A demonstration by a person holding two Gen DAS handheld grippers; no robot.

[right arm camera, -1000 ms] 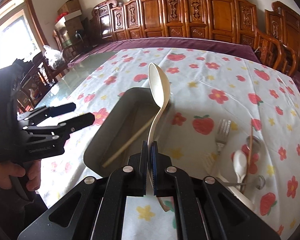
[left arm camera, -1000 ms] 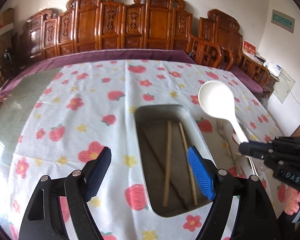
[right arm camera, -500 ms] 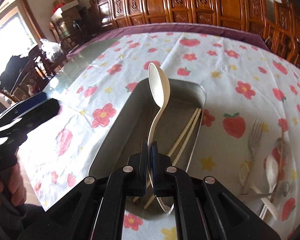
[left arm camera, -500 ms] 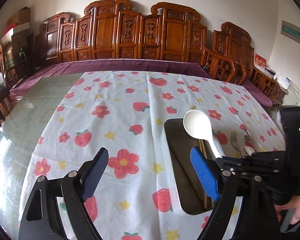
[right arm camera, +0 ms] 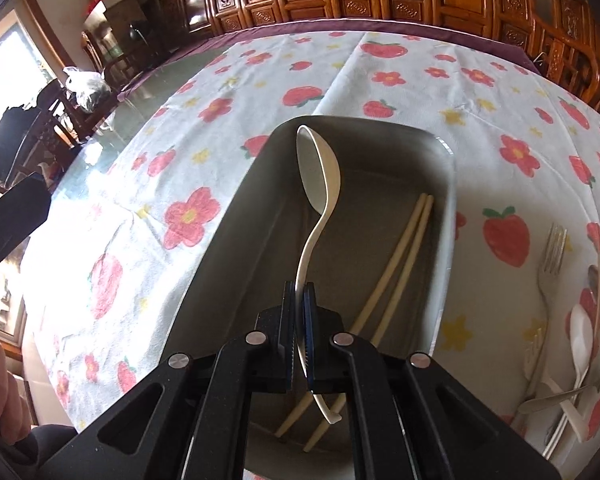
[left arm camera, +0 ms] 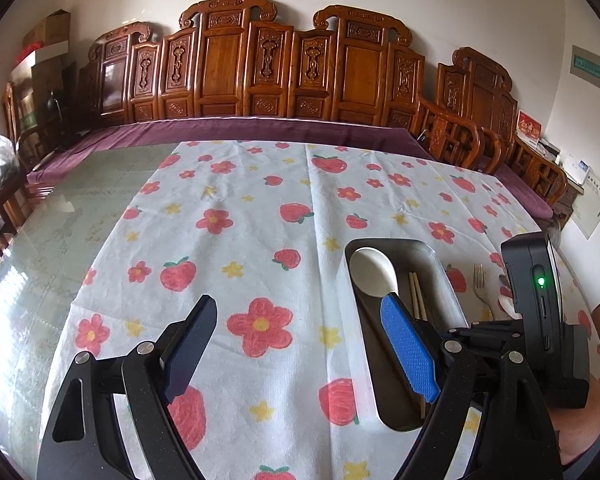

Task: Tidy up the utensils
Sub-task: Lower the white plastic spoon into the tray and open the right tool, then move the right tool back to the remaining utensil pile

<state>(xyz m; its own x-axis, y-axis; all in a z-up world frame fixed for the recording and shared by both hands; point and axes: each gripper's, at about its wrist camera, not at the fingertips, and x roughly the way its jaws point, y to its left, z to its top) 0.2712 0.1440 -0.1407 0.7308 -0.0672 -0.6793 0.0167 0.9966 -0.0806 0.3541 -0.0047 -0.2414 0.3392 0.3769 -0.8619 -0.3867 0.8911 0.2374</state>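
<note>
My right gripper is shut on the handle of a white plastic spoon, held on edge with its bowl low inside the metal tray. Two wooden chopsticks lie along the tray's right side. In the left wrist view the spoon's bowl sits at the far end of the tray, with the chopsticks beside it. My left gripper is open and empty, left of the tray over the flowered cloth. The right gripper's body shows at the right.
A metal fork, a white spoon and other cutlery lie in a pile on the cloth right of the tray. The fork also shows in the left wrist view. Carved wooden chairs line the far side. Bare glass tabletop lies left.
My right gripper has lowered the spoon into the tray, its bowl now near the far end. My left gripper has drawn back to the left, away from the tray.
</note>
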